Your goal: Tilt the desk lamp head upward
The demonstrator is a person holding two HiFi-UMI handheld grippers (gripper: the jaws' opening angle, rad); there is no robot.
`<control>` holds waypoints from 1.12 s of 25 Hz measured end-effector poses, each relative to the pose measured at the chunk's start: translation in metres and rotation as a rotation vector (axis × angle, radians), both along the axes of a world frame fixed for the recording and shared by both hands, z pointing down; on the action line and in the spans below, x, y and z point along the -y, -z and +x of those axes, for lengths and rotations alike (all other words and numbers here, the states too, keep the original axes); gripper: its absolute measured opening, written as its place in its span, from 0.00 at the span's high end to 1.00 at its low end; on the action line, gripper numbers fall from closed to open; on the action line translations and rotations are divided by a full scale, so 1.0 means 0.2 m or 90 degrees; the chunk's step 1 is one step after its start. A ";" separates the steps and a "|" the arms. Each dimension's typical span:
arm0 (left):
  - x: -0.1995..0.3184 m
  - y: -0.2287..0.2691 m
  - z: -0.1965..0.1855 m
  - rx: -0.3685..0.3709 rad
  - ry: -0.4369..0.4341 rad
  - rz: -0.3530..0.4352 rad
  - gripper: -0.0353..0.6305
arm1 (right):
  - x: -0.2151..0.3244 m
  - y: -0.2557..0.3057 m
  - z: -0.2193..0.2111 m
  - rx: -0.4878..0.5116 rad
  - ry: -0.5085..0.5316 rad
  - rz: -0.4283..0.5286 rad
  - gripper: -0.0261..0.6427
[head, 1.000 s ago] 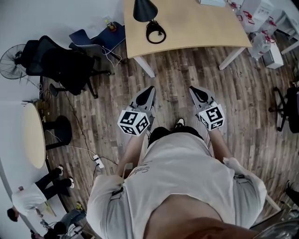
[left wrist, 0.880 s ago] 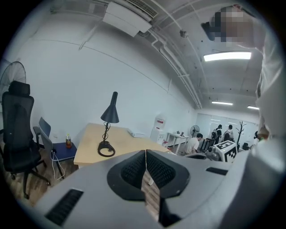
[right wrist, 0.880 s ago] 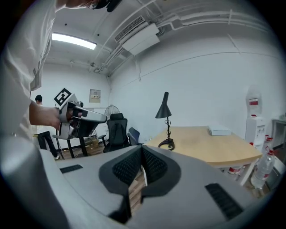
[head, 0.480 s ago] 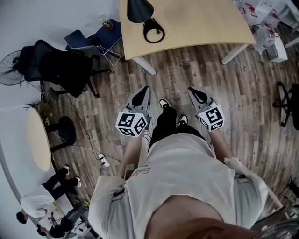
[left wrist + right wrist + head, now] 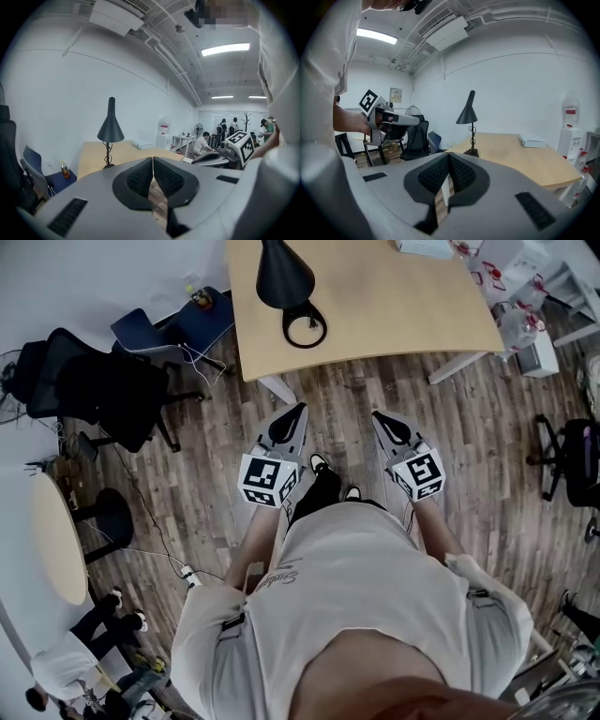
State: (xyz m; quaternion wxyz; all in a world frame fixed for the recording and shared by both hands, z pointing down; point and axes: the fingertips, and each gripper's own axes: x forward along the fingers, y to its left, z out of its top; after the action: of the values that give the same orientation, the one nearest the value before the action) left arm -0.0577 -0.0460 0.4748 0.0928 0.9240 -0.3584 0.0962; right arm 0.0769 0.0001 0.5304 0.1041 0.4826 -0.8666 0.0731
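We hold the left gripper (image 5: 298, 409) and right gripper (image 5: 378, 416) closed and empty, well apart from the desk lamp (image 5: 284, 277) at the desk's (image 5: 394, 306) left edge, where a closed-jaw shove could topple it.

Black desk lamp (image 5: 284, 277), head down

Light is bright and even, coming from overhead: a ceiling light strip (image 5: 225, 48) glows, slightly blown out, at the upper right of the left gripper view, and another strip (image 5: 377, 36) at the upper left of the right gripper view. Shadows are soft and faint. The desk lamp (image 5: 110, 129) reads as a dark silhouette against the white wall (image 5: 61, 93). Both gripper views are strongly fisheye, with black corners and bent lines. The head view curves at its edges, its colours muted.
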 end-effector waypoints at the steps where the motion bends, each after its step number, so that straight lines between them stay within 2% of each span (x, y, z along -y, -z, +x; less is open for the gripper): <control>1: 0.04 0.02 -0.01 0.003 -0.004 0.009 0.92 | 0.05 0.02 -0.01 -0.004 -0.003 0.005 0.97; 5: 0.20 0.09 -0.05 -0.006 -0.019 0.040 0.92 | 0.25 0.13 -0.09 -0.027 0.000 0.035 0.97; 8: 0.30 0.09 -0.06 -0.031 -0.027 0.034 0.92 | 0.36 0.16 -0.14 -0.058 0.004 0.046 0.97; 10: 0.35 0.09 -0.08 -0.031 -0.031 0.034 0.92 | 0.41 0.16 -0.16 -0.060 0.000 0.046 0.97; 14: 0.45 0.09 -0.15 -0.031 -0.031 0.032 0.92 | 0.53 0.14 -0.20 -0.047 -0.014 0.034 0.97; 19: 0.51 0.00 -0.23 -0.038 -0.017 -0.007 0.92 | 0.62 0.09 -0.27 -0.046 -0.002 0.017 0.97; 28: 0.66 -0.02 -0.17 -0.024 0.005 -0.015 0.92 | 0.79 -0.04 -0.18 -0.041 0.018 -0.021 0.97</control>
State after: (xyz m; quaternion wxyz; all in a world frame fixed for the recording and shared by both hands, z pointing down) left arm -0.0920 -0.1778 0.4788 0.1108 0.9231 -0.3587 0.0829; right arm 0.0417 -0.1579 0.5377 0.1407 0.4703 -0.8683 0.0705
